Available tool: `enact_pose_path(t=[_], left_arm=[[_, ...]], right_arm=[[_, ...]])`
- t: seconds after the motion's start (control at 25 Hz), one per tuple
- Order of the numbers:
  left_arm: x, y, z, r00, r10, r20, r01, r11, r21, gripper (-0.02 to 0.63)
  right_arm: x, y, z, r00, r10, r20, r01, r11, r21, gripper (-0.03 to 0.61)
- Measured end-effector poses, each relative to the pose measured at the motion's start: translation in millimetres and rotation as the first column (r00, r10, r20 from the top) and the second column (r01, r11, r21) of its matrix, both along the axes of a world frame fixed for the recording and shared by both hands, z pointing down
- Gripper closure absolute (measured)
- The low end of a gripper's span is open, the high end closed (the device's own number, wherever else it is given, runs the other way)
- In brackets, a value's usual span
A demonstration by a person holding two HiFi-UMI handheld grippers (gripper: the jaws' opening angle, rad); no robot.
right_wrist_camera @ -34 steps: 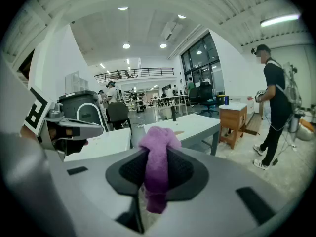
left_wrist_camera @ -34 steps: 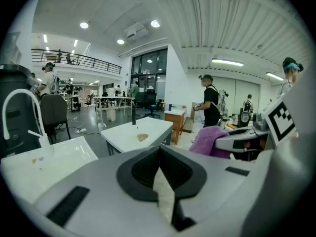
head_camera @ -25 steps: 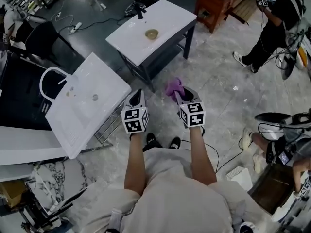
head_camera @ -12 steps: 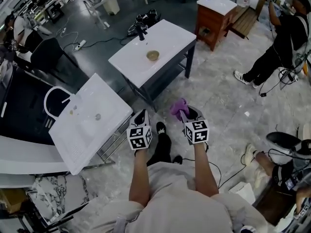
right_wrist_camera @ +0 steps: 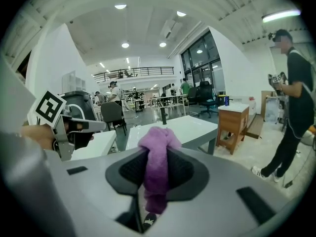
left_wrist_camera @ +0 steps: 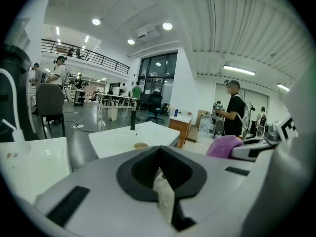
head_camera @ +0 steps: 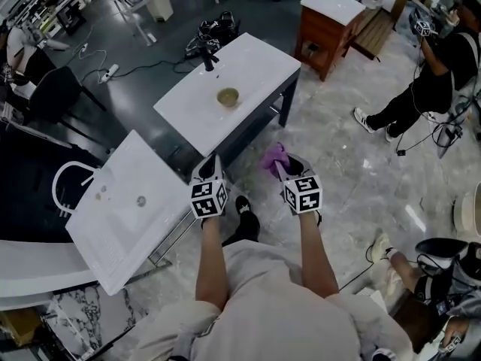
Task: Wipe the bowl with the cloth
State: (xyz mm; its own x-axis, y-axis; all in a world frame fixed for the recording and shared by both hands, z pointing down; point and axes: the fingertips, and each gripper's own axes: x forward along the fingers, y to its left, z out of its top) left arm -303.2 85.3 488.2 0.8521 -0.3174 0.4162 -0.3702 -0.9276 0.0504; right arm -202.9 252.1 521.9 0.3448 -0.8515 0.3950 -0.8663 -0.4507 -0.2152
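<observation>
Pinching a crumpled purple cloth [right_wrist_camera: 157, 177], the right gripper's [right_wrist_camera: 158, 154] jaws are closed on it, one end bunched above them. The left gripper's [left_wrist_camera: 160, 174] jaws sit almost together, holding nothing. Both hang over the floor [head_camera: 338, 164]. Farther off, the small tan bowl [head_camera: 228, 96] rests mid white surface [head_camera: 248, 62], well apart from the cloth.

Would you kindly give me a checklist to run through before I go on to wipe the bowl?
1. Cloth clamped in the right tongs: ok.
2. Left tongs holding nothing: ok, shut and bare.
3. Bowl upright on the white table: ok.
4. Bowl within reach: not ok; both tongs hang over the floor, short of the table.
5. What the bowl holds: cannot tell.
</observation>
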Motion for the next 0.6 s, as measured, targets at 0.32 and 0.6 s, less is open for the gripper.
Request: enact_pose_path(t=[0.32,0.6], left_arm=[[84,-92,6,1.0,0.001,0.003,-0.001,1.0,-0.024,0.606],[122,-164,22,0.999,-0.036,0.006,0.037,0.995,-0.093,0.606]], right_arm=[[90,-94,0,1.0,-0.007,-0.01,0.007,1.0,-0.028,0.486],[134,-164,-6,0.999,-0.034,-0.035,0.033,0.999,-0.024,0.486]])
